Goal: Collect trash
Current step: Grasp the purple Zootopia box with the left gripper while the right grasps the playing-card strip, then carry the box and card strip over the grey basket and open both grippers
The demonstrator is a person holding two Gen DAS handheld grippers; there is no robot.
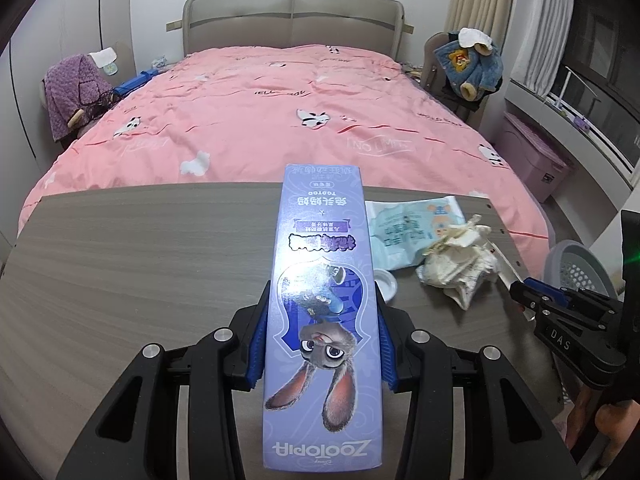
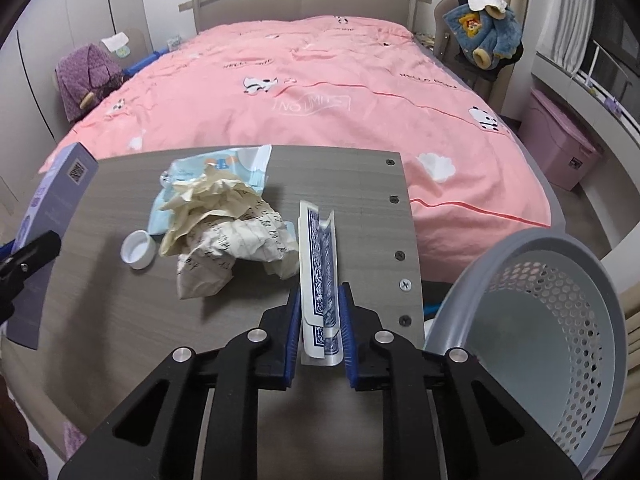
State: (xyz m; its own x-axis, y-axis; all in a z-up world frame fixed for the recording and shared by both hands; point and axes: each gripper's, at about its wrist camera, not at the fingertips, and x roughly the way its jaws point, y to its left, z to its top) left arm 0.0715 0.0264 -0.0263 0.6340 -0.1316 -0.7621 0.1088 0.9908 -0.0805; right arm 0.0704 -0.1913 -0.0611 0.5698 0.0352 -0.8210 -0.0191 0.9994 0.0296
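Left gripper (image 1: 322, 344): we find its 2 blue-padded fingers clamped on the purple Zootopia box (image 1: 322, 308), which is held lengthwise above the wooden table (image 1: 140, 264).
Right gripper (image 2: 320, 332): we find its fingers pressed together on a bent blue-patterned card (image 2: 320, 272), held on edge above the table's right side.
Crumpled paper (image 2: 228, 232): we record it lying on the table, just left of the card, with handwriting showing.
Light-blue wrapper (image 2: 236, 168): on the table, partly under the crumpled paper, toward the table's far edge.
White cap (image 2: 138, 249): on the table, just left of the crumpled paper.
Grey basket (image 2: 536, 320): we place it off the table's right edge, tilted, perforated wall showing.
Pink bed (image 2: 320, 92): beyond the table's far edge.
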